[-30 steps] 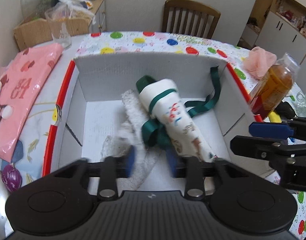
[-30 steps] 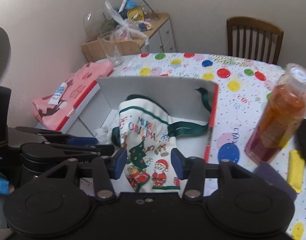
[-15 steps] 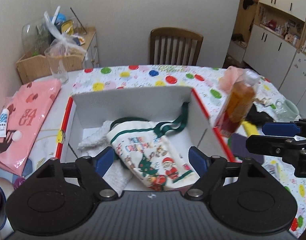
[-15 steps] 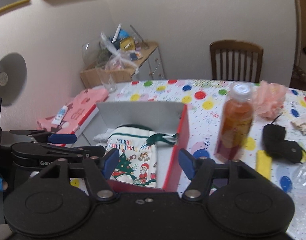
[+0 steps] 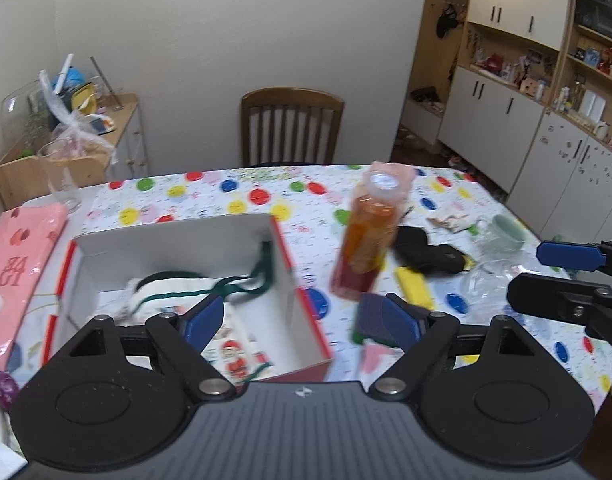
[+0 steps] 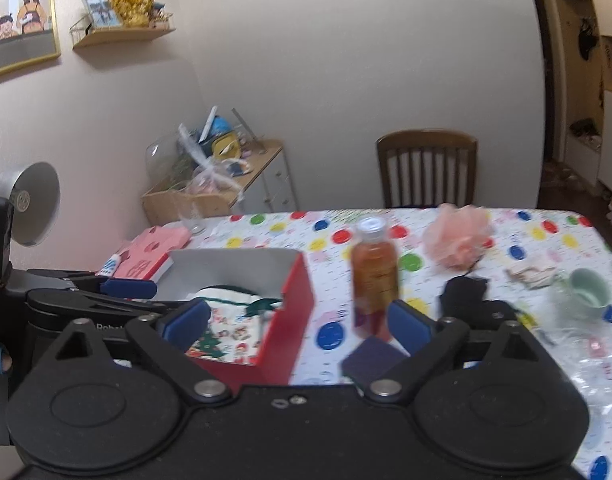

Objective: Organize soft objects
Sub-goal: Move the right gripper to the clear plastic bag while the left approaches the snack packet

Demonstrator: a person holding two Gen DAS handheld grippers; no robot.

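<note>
Spotty tablecloth [image 5: 234, 196] covers my table. My left gripper [image 5: 302, 320] and right gripper [image 6: 300, 320] are both wide open, holding nothing. My Christmas cloth stocking with green ribbon [image 5: 234, 344] lies in the red and white cardboard box [image 5: 290, 256] near the left edge. If I reach for the fluffy pink bath puff [image 6: 457, 240] by the far edge, I think I could bump the tall orange plastic bottle [image 6: 373, 276] standing between and tip it.
</note>
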